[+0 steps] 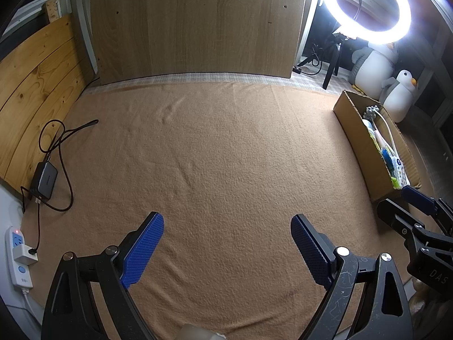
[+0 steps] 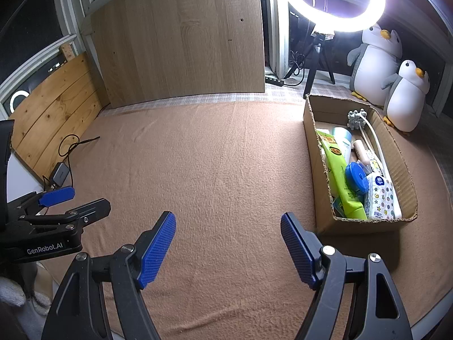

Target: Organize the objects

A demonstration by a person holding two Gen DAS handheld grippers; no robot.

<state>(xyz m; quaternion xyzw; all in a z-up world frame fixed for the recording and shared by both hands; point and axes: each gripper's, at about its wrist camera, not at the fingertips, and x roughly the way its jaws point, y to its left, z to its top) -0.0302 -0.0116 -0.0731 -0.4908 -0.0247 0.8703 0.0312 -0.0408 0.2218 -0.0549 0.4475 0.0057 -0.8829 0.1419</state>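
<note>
Through my left wrist view, my left gripper [image 1: 226, 246] stands wide open and empty over the bare orange blanket [image 1: 220, 147], with the cardboard box [image 1: 365, 144] far to the right. Through my right wrist view, my right gripper [image 2: 228, 246] also gapes empty, the box [image 2: 317, 153] just right of it, holding a green tube [image 2: 339, 175], a blue-lidded jar [image 2: 357, 177] and a tissue pack [image 2: 380, 197].
</note>
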